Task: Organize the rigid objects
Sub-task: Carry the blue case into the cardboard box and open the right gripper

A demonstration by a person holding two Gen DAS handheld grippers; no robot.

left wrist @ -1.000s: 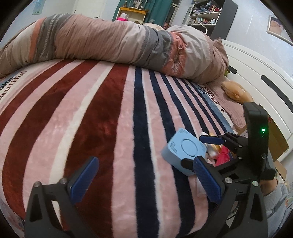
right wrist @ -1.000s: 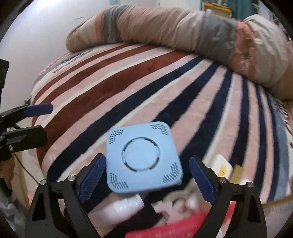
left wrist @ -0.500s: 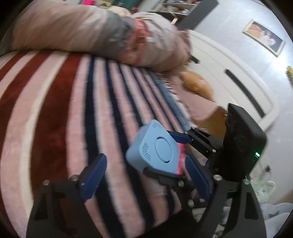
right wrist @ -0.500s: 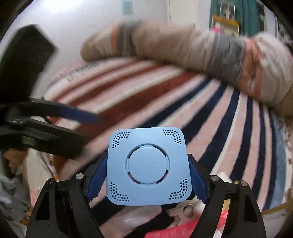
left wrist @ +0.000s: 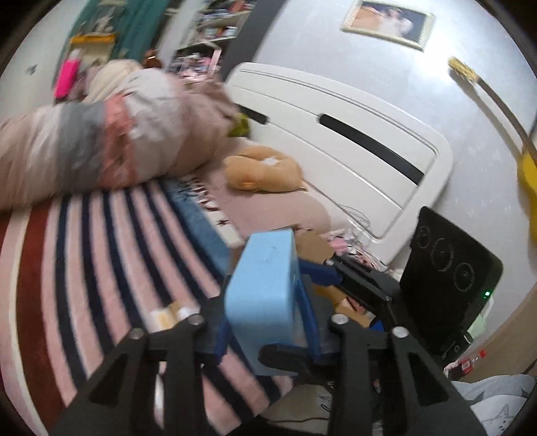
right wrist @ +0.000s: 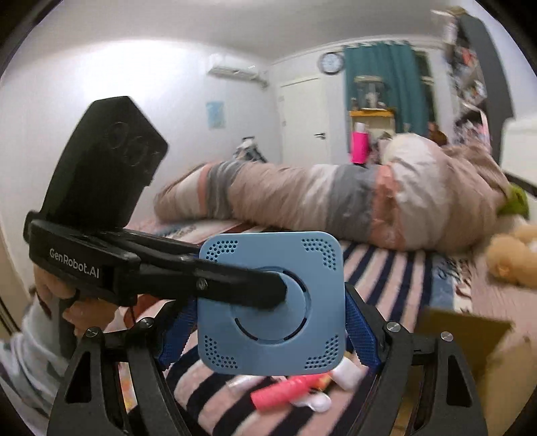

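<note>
Lifted off the striped blanket (right wrist: pixel 396 265), blue box (right wrist: pixel 272 302) is now clamped by both right gripper (right wrist: pixel 268 322) and left gripper (left wrist: pixel 265 322).

Striped blanket (left wrist: pixel 84 268) on bed, white headboard (left wrist: pixel 335 141), framed picture (left wrist: pixel 389 20) — teal curtain (right wrist: pixel 379 84), wall clock (right wrist: pixel 330 63), white door (right wrist: pixel 305 117).

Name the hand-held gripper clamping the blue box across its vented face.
The left hand-held gripper: its finger crosses the blue box face, while the right hand-held gripper pinches the side edges.

Black tongs (right wrist: pixel 268 322) with blue ribbed pads (right wrist: pixel 360 325), silver screws, white "GenRobot.AI" lettering.
</note>
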